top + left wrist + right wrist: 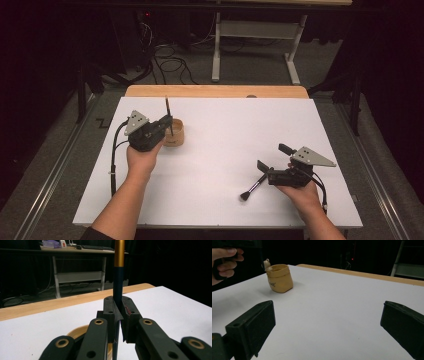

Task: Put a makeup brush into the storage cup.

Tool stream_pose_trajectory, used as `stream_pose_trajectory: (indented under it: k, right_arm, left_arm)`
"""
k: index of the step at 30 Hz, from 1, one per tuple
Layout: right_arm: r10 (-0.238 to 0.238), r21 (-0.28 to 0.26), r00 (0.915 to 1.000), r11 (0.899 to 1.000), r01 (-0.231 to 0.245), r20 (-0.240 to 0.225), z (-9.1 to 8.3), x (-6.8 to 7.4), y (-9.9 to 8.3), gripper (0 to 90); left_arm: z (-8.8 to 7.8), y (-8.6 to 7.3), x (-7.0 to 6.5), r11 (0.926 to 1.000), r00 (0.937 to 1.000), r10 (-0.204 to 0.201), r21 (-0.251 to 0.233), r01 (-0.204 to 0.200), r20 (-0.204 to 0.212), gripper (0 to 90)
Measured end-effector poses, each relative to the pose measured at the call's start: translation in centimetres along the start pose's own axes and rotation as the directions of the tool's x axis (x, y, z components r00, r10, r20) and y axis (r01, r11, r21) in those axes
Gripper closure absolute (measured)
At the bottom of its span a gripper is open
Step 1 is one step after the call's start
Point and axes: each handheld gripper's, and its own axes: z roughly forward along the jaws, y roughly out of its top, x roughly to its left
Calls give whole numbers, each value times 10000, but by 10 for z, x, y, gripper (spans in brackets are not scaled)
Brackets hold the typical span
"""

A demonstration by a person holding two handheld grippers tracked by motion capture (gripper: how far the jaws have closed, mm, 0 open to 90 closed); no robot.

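Your left tool clamps the light, stiff, slick brush mid-handle, upright over the cup at ten o'clock on the table, so grip low; your right tool gapes empty at four o'clock.

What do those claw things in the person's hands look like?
Each is a chunky black tool. The left gripper and the right gripper both carry a grey three-cornered plate on top and trail a black cable. The jaws are flat black blocks on arms with brass-coloured rivets. The forearms are bare, with a dark sleeve edge at the left elbow.
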Motion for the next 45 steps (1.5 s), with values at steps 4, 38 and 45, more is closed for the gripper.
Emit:
stream_pose_trajectory:
  k: [4,38,45]
  right_arm:
    - [-20,13,10000,10000,20,-17,0,0,0,5]
    - [49,182,9999,9998,-47,-135,1,0,-3,5]
    - [31,229,9998,9997,-27,-171,1,0,-3,8]
  left_arm:
    - [4,2,1,10000,10000,-5,-12,5,-41,834]
    - [23,6,38,9977,9935,-681,-8,683,-914,833]
    - [23,1,41,9976,9926,-657,163,677,-1023,833]
